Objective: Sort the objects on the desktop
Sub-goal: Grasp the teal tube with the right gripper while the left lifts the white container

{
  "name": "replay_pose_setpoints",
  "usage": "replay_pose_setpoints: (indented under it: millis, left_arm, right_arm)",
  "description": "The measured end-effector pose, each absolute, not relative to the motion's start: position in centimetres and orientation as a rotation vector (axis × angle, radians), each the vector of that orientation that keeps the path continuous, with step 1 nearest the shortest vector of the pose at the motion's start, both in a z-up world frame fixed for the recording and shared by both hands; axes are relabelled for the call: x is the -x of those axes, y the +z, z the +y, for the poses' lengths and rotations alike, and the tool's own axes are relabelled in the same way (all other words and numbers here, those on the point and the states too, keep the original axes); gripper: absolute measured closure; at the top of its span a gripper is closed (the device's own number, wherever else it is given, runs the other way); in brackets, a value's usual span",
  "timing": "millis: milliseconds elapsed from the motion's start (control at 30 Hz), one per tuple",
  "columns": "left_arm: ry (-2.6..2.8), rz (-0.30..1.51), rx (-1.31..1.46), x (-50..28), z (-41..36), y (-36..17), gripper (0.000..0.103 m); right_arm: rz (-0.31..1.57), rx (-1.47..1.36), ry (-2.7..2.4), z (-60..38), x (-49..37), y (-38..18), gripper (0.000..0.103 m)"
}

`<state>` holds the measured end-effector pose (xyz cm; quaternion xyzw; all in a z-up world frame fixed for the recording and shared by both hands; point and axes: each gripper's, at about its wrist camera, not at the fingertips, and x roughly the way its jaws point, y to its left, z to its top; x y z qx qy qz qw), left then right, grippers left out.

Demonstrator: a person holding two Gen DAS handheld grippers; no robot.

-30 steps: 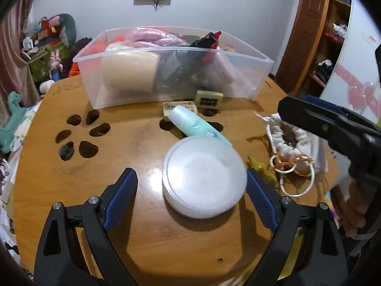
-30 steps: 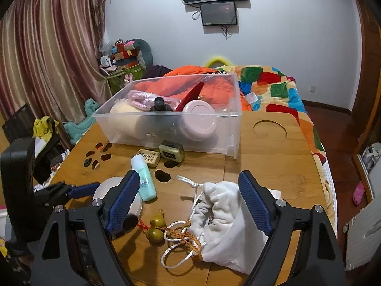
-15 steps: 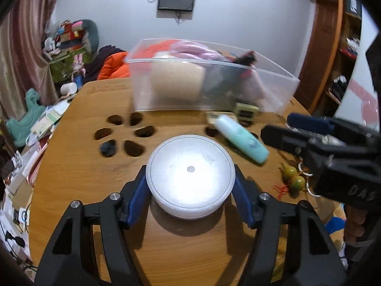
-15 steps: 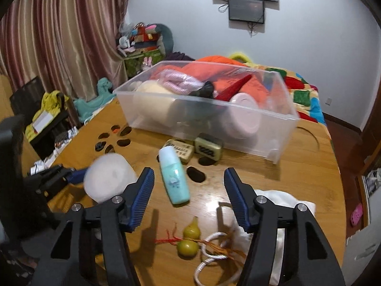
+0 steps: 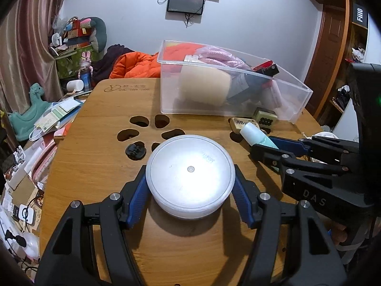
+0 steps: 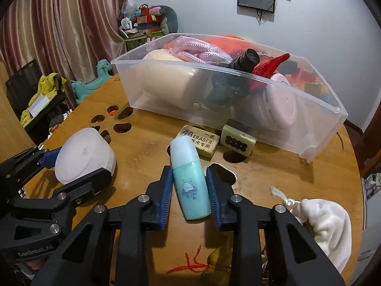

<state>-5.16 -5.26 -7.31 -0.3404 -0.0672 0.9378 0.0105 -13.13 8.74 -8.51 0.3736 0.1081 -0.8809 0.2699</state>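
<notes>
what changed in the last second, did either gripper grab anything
Both closed in. The left gripper advanced and shut its blue pads on the round white container. The right gripper swung left from over the white drawstring bag and closed around the teal bottle. The clear bin, eraser and wooden table stayed put.

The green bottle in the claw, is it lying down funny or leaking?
The green bottle lies on its side on the table, not upright, with the right claw closed around it. Its cap is on and nothing has spilled. Nothing looks broken.
</notes>
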Motion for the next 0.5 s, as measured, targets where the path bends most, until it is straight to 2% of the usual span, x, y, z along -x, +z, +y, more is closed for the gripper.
replay_pose_setpoints:
  millis: [500]
  left_arm:
    - [2.941, -0.143, 1.009, 5.8, -3.8, -4.8, 0.038]
  right_arm:
    - [0.212, -0.928, -2.390, 10.8, 11.8, -5.9, 0.081]
